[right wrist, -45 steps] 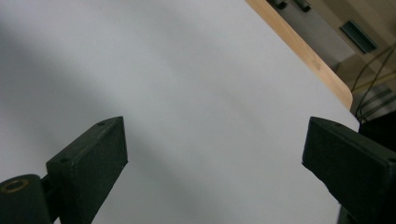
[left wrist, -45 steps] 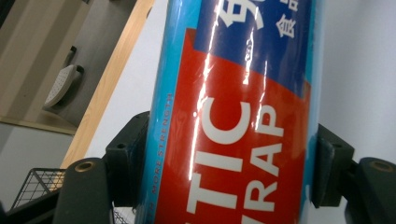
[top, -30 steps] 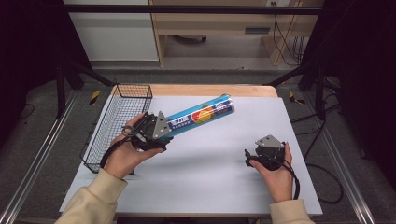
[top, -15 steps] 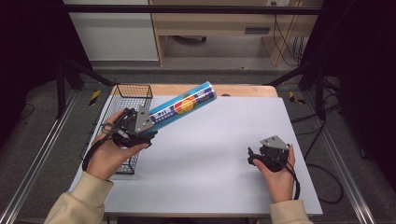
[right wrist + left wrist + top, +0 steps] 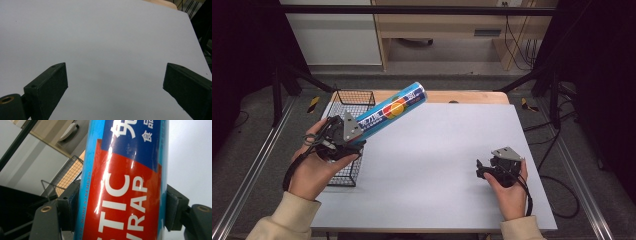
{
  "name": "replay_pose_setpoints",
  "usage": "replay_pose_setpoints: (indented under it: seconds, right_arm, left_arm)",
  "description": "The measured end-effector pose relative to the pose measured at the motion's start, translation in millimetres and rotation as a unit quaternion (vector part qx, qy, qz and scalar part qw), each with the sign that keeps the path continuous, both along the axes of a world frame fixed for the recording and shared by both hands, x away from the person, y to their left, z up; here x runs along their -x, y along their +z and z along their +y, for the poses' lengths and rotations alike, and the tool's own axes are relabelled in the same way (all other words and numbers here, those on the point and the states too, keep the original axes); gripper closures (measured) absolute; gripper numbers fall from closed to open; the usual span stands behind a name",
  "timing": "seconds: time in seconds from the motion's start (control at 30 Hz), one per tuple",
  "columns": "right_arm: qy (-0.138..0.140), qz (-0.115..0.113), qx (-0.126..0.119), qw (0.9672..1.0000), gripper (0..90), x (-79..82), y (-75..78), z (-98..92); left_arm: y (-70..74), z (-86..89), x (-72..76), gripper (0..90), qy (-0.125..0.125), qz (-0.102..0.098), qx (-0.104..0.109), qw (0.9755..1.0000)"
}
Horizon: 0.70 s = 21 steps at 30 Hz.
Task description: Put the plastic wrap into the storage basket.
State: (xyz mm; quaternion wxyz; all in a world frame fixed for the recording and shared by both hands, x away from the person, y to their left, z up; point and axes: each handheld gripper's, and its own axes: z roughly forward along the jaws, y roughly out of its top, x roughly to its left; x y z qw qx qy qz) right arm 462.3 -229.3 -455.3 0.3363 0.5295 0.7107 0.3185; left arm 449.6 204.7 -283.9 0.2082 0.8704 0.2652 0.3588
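Carrying plastic-wrap box [image 5: 389,110] toward wire basket [image 5: 354,97] | left gripper [image 5: 120,212] clamps it (keep level) | right gripper [image 5: 115,87] jaws wide, empty

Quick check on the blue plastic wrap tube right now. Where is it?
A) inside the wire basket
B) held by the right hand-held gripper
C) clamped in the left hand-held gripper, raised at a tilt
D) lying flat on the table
C: the left hand-held gripper has its pads pressed on both sides of the tube, which slants up off the table beside the wire basket.
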Motion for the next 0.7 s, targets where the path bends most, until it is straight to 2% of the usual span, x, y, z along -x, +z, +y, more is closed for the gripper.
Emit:
replay_pose_setpoints:
  seconds: [0.1,0.3,0.37,0.4,0.43,0.6,0.63,0.67,0.7]
  right_arm:
    - [-0.001,0.017,-0.002,0.9998,5.5,0.6,0.9,-2.0]
    - [-0.005,0.022,0.003,0.9997,5.3,1.3,0.2,-3.1]
    - [-0.007,0.025,0.006,0.9996,5.3,-0.4,-1.5,-6.0]
    - [-0.016,0.030,-0.003,0.9994,5.3,-0.7,-1.6,-6.8]
    - [-0.015,0.029,-0.002,0.9995,5.3,-0.8,-2.0,-8.0]
    - [-0.018,0.040,-0.014,0.9990,5.3,-1.7,-3.7,-10.5]
    - [-0.009,0.034,-0.004,0.9994,5.3,-2.2,-5.0,-13.2]
    - [-0.017,0.040,-0.016,0.9989,5.3,-1.5,-4.2,-11.7]
    - [-0.018,0.039,-0.016,0.9989,5.4,-1.7,-4.5,-11.7]
  left_arm:
    - [1.1,2.5,3.4,29.6,0.007,0.005,-0.002,1.0000]
    - [1.4,7.7,8.8,29.7,0.009,0.003,0.004,0.9999]
    - [1.3,10.4,9.9,29.7,0.010,0.003,-0.001,0.9999]
    - [1.0,12.9,10.5,29.7,0.013,0.004,-0.001,0.9999]
    - [0.5,15.0,10.4,29.7,0.014,0.005,0.003,0.9999]
    - [-1.2,22.5,11.5,29.9,0.029,0.008,0.013,0.9995]
    - [-2.1,26.5,12.6,29.9,0.039,0.008,0.020,0.9990]
    - [-2.5,28.1,13.5,29.9,0.047,0.011,0.025,0.9985]
    - [-2.5,29.5,14.1,29.9,0.053,0.012,0.026,0.9982]
